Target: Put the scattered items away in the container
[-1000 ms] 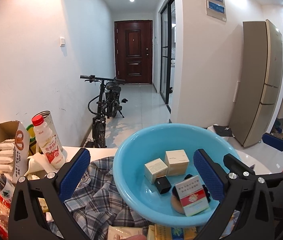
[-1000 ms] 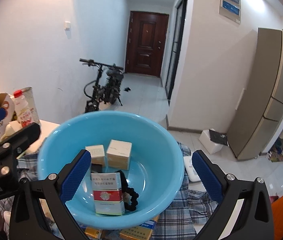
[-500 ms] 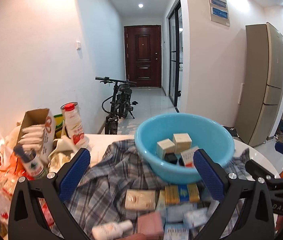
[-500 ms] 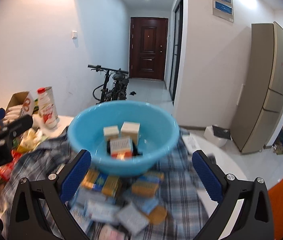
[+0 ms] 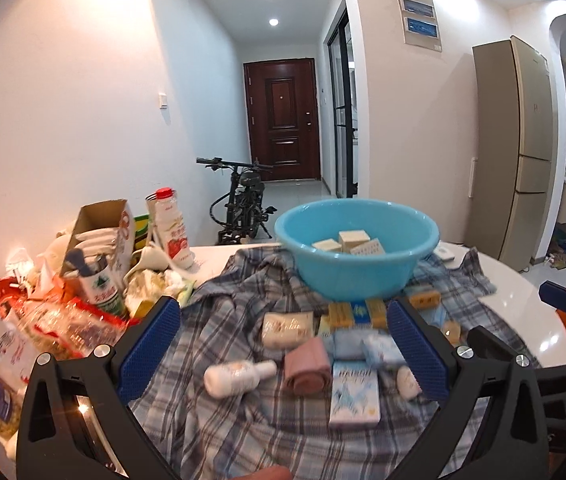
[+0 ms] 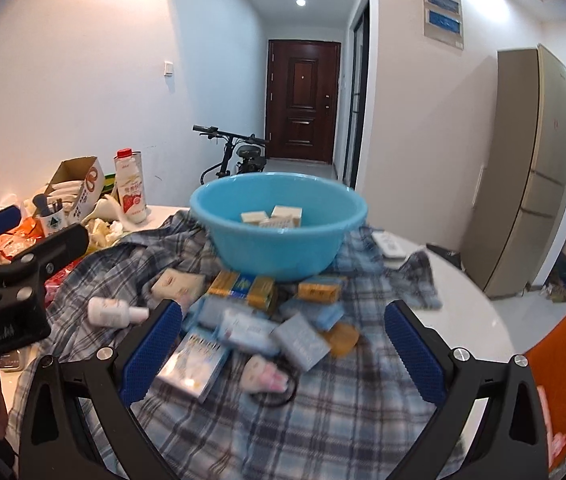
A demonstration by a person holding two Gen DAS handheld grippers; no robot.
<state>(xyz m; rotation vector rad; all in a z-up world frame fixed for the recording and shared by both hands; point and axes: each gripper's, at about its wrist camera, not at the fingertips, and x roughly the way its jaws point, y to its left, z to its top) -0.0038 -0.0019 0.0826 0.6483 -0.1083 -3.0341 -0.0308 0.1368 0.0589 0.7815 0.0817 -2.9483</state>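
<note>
A milk bottle (image 5: 173, 230) is standing at the left among packets. Rightwards, the blue basin (image 5: 357, 248) is sitting on the plaid shirt (image 5: 219, 412), holding two beige boxes (image 5: 353, 239) and a white carton (image 5: 369, 247). Before it, a white bottle (image 5: 239, 377), pink roll (image 5: 307, 365) and blue-white packet (image 5: 354, 400) are lying scattered. The left gripper (image 5: 283, 354) and right gripper (image 6: 281, 354) are gaping wide, gripping nothing. Both have been drawing back from the basin since earlier, revealing the scattered items.
</note>
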